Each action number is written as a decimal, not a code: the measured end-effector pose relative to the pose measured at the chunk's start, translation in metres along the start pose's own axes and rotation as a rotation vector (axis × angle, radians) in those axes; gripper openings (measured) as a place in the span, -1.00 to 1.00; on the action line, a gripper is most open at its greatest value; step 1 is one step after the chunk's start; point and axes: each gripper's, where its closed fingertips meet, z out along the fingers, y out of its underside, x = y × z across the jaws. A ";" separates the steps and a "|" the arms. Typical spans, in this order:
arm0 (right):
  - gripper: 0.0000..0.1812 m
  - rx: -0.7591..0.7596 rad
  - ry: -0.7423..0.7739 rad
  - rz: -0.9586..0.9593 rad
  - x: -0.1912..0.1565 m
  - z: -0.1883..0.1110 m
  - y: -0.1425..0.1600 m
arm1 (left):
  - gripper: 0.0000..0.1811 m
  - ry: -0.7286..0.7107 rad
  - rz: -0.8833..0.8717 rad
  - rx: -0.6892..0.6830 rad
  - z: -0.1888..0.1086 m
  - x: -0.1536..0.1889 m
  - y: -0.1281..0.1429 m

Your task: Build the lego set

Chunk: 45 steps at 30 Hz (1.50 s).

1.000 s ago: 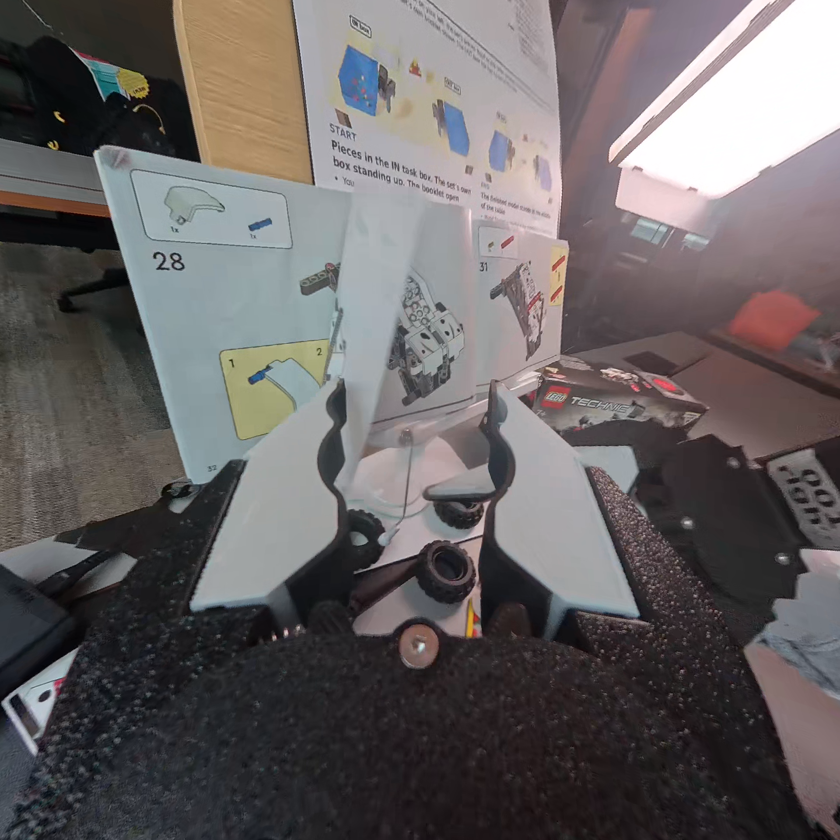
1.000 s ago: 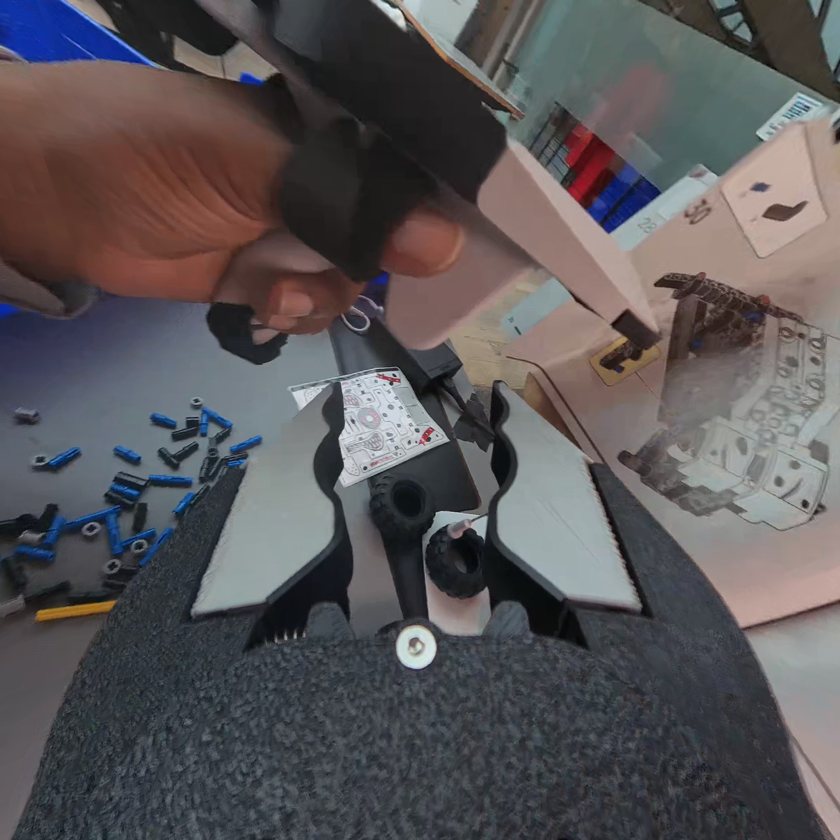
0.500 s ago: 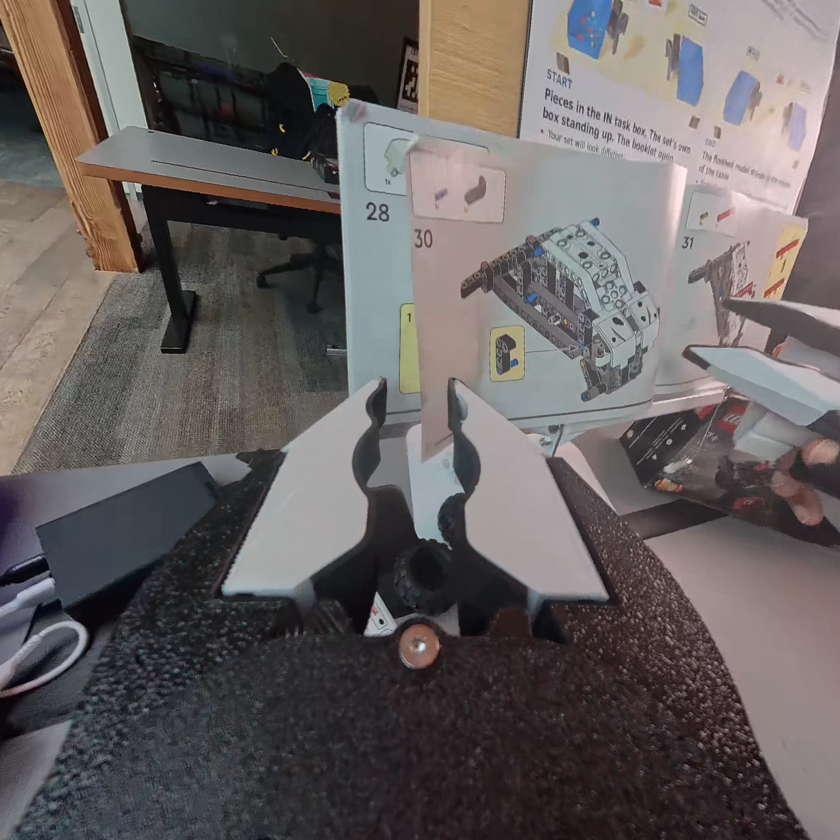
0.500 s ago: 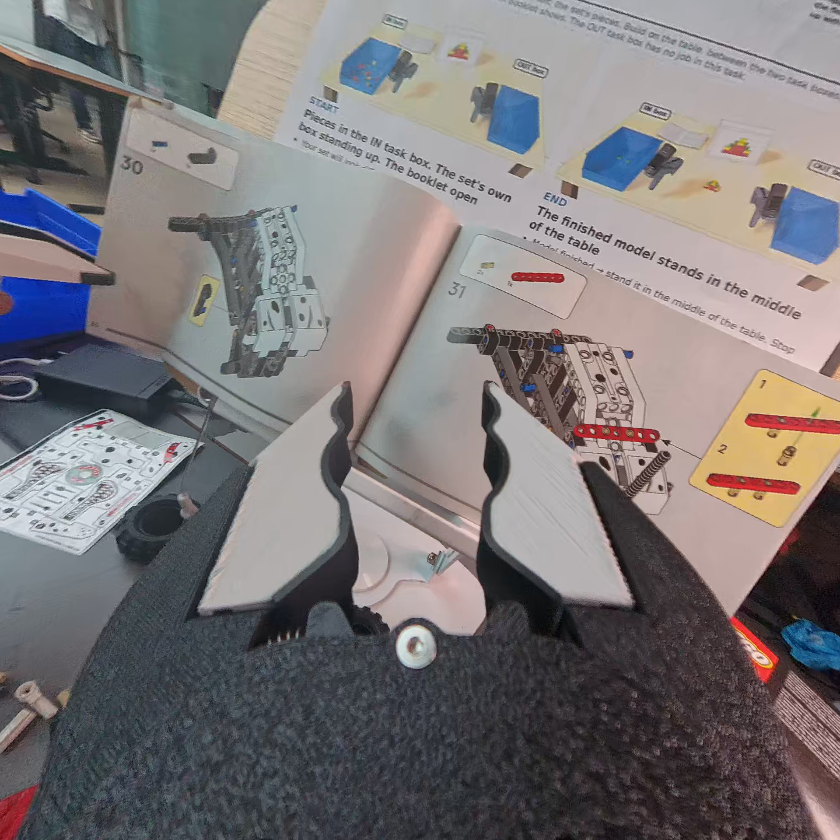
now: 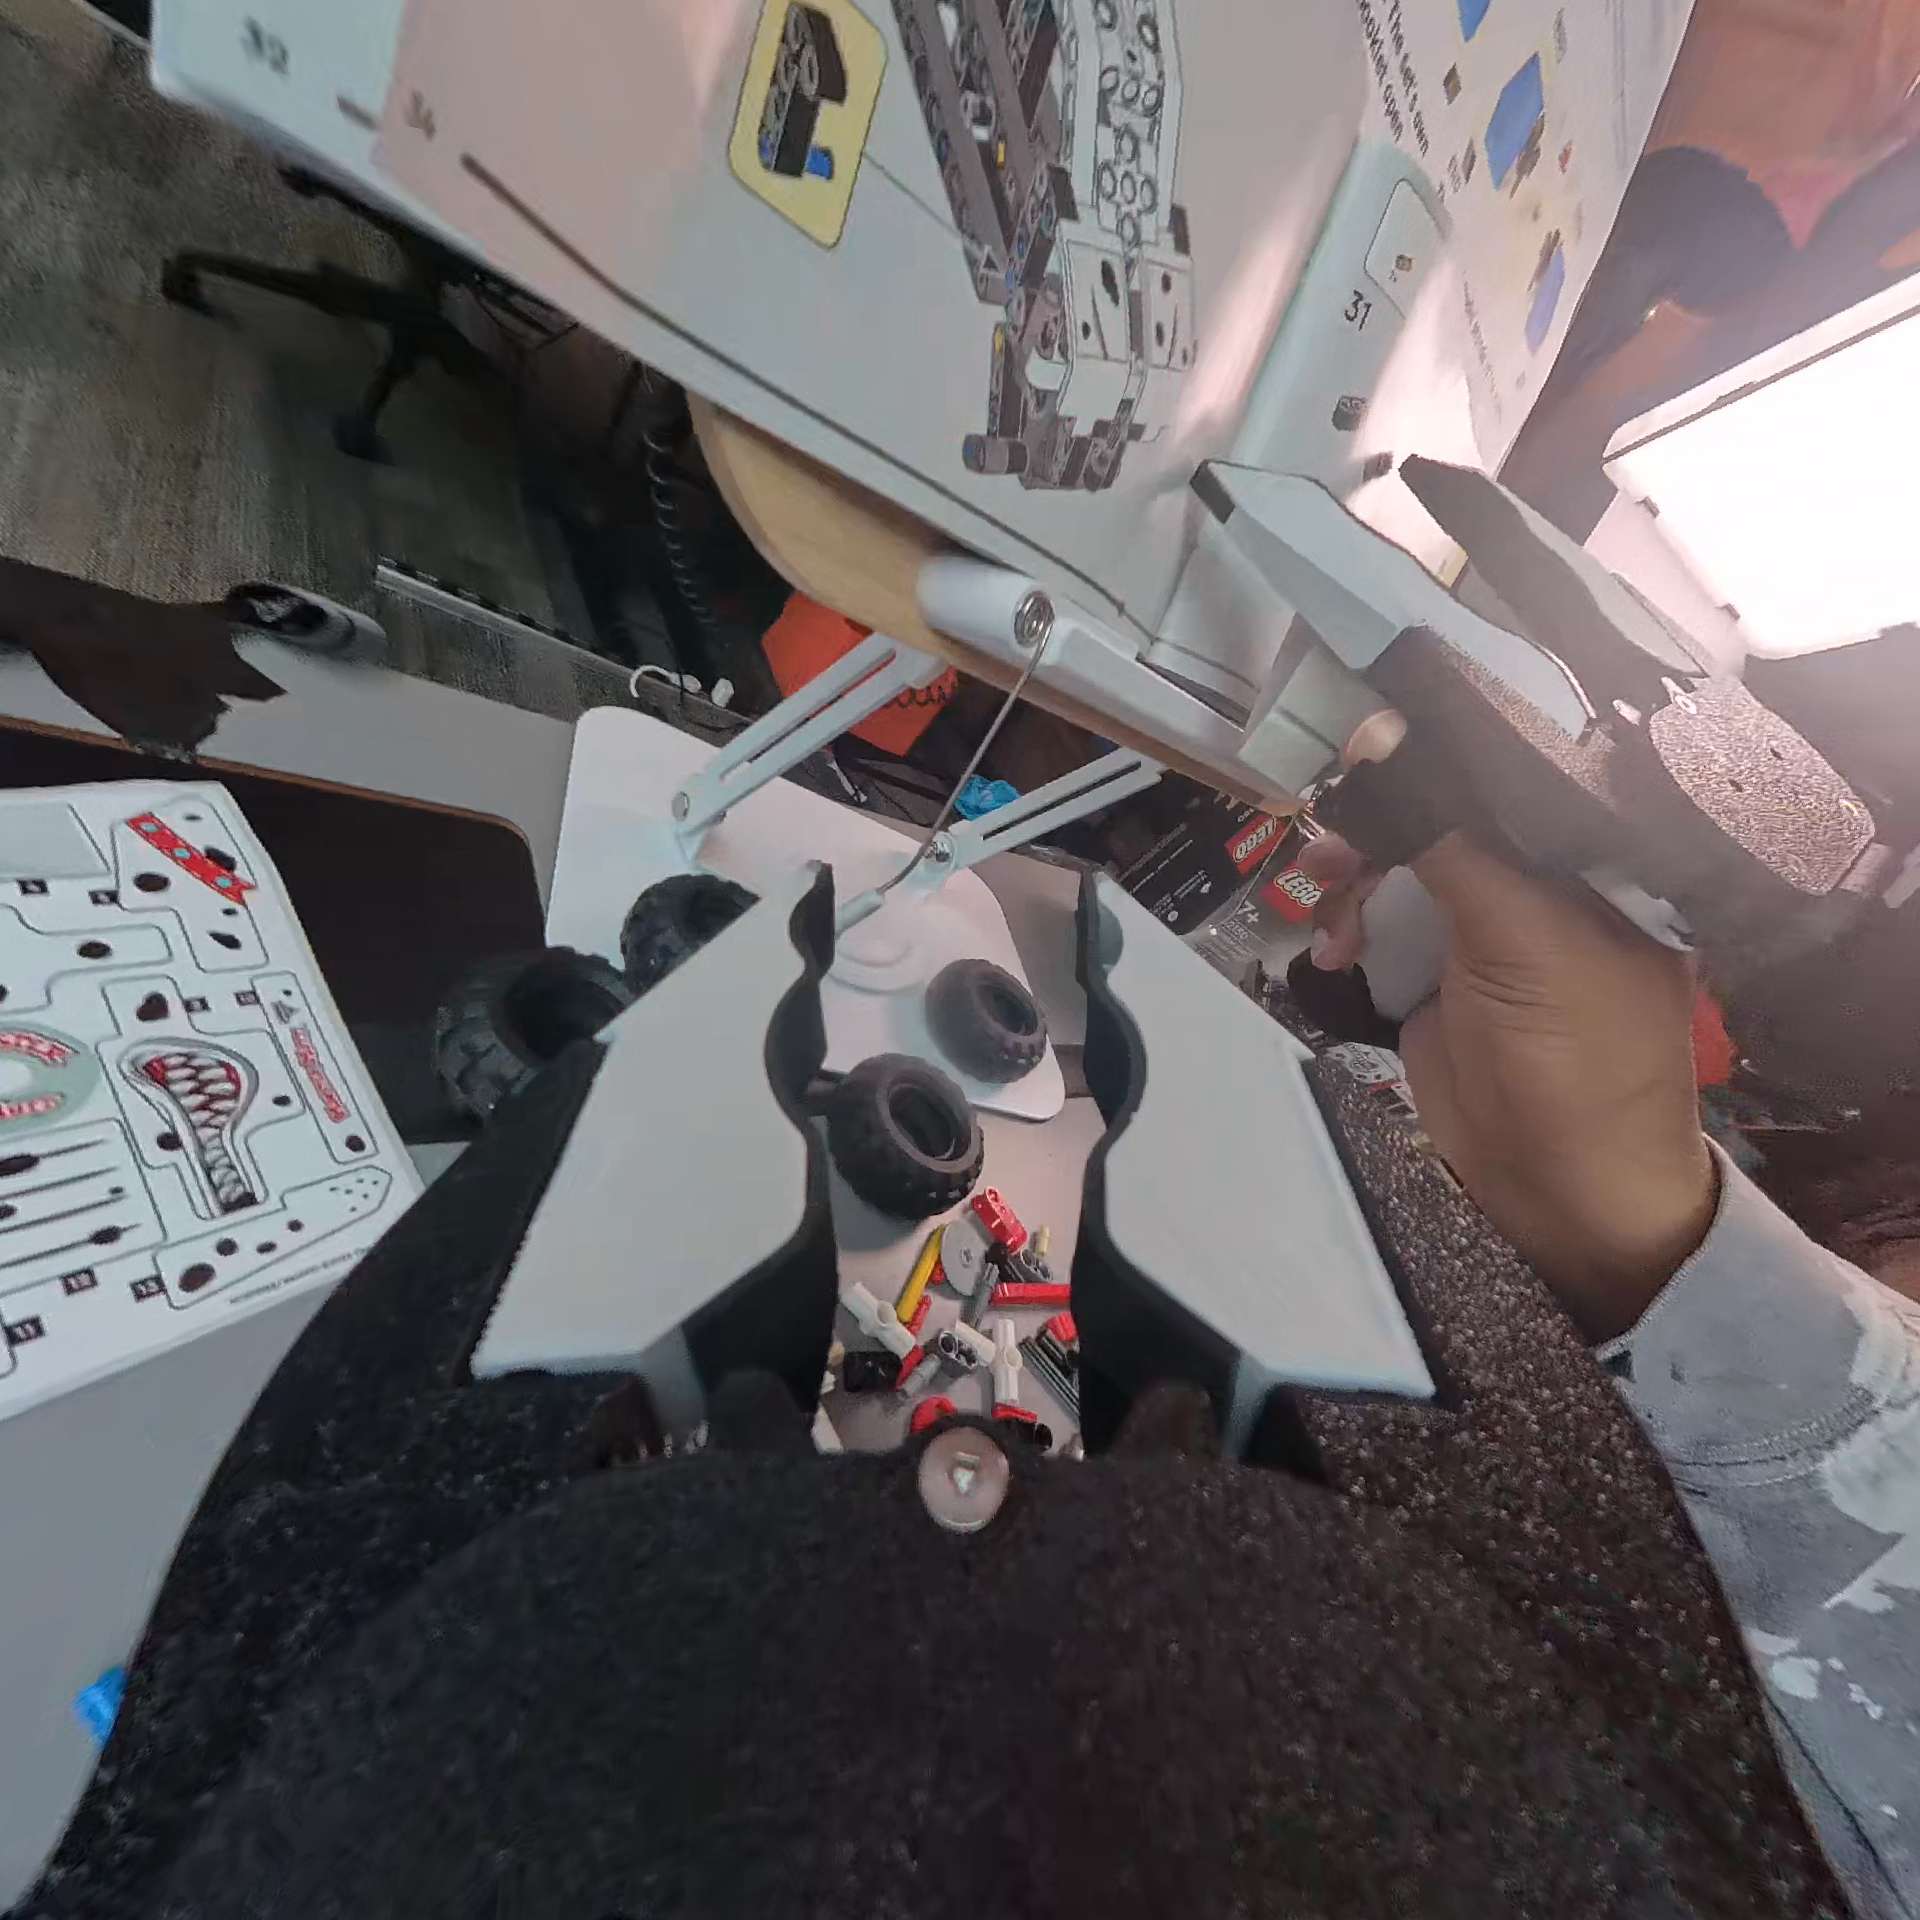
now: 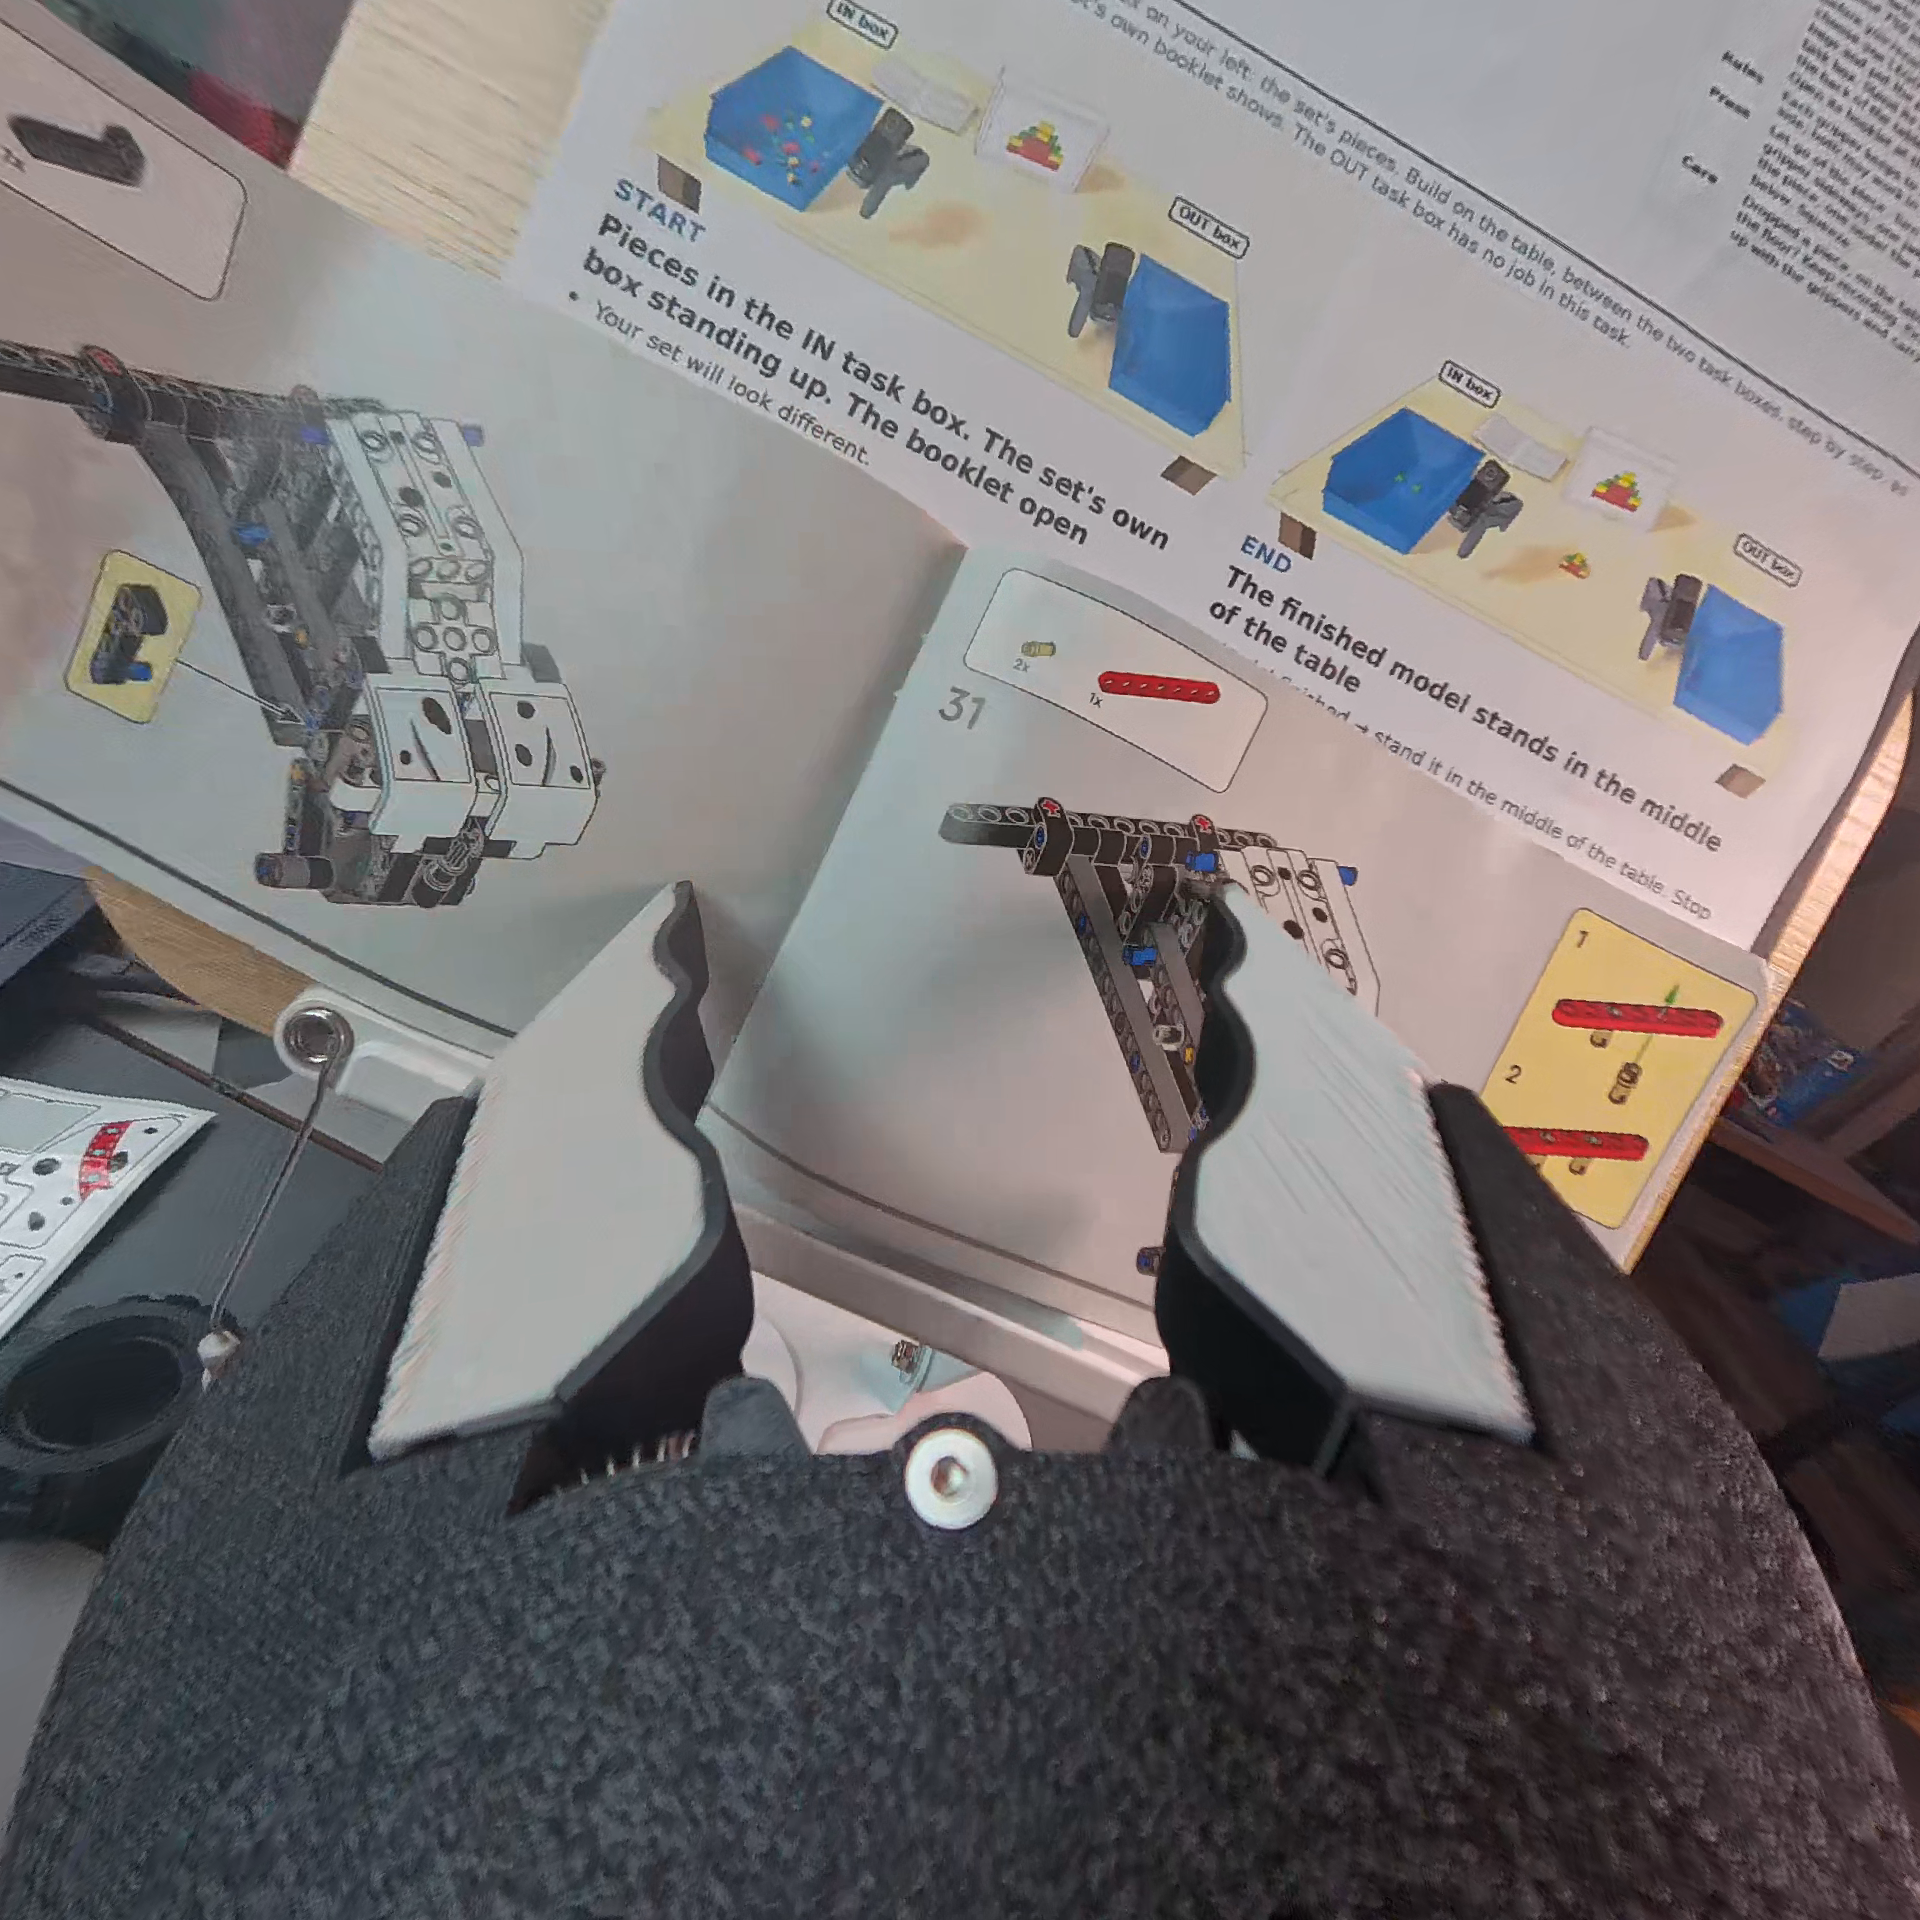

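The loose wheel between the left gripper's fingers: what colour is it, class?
Black. The wheel shows best in the left wrist view, lying on the table.

Sticker sheet (image 5: 156,1081) cut by left edge; tiny pieces (image 5: 966,1320) between claw fingers indistinct

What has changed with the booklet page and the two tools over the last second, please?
The left tool let go of the booklet page it was turning and dropped over the tyres; that page now lies flat. The right tool swung up to face the booklet. Both are open and empty.
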 end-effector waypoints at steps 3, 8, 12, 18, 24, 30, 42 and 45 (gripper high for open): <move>0.06 -0.014 -0.012 -0.018 -0.004 0.000 0.001 | -0.43 0.010 -0.031 -0.073 0.005 -0.007 0.019; 0.12 -0.062 0.001 -0.006 -0.003 0.007 0.006 | -0.34 0.124 -0.252 -0.094 0.022 0.001 0.030; 0.11 -0.049 0.016 -0.005 -0.002 0.005 0.007 | -0.22 0.273 -0.623 -0.014 0.035 0.013 0.029; 0.09 -0.059 0.008 0.005 -0.003 0.005 0.007 | -0.28 0.351 -0.946 0.250 0.039 -0.002 0.004; 0.06 -0.063 0.007 0.003 -0.004 0.004 0.008 | -1.00 0.249 -0.694 0.409 0.022 -0.011 -0.045; 0.02 -0.062 0.020 0.026 -0.006 0.005 0.009 | -1.00 0.111 -0.201 0.328 0.011 0.022 -0.085; 0.01 -0.064 0.024 0.048 -0.006 0.005 0.010 | -0.15 0.288 -0.898 0.196 0.021 0.017 0.015; 0.01 -0.066 0.026 0.058 -0.006 0.004 0.010 | -0.11 0.333 -1.108 0.307 0.036 0.005 0.011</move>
